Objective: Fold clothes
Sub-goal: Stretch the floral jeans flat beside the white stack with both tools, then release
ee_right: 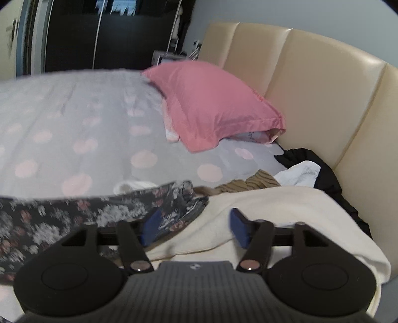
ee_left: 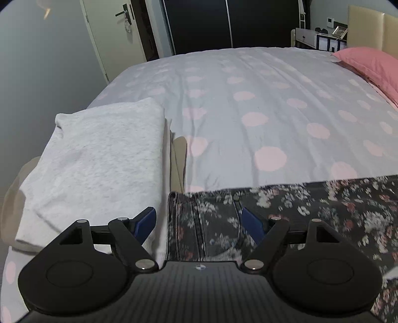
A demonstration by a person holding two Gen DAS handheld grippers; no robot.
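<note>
A dark floral garment (ee_left: 323, 213) lies stretched flat along the near edge of the bed. Its left end, with a stitched seam, sits under my left gripper (ee_left: 199, 220). That gripper is open, its blue pads wide apart and off the cloth. In the right wrist view the garment's (ee_right: 74, 213) crumpled right end drapes over the left fingertip (ee_right: 149, 229) of my right gripper (ee_right: 195, 224). This gripper is open too, with a cream cloth (ee_right: 286, 211) below it. A folded pale grey garment (ee_left: 99, 159) rests on a stack to the left.
The bed cover (ee_left: 248, 99) is grey with pink dots. A pink pillow (ee_right: 211, 104) leans by the cream headboard (ee_right: 311, 87). Unfolded clothes are heaped at the headboard: a brown striped piece (ee_right: 253, 185), a white one (ee_right: 301, 174), a black one (ee_right: 328, 174). Behind the bed stand a door (ee_left: 112, 32) and a dark wardrobe (ee_left: 223, 22).
</note>
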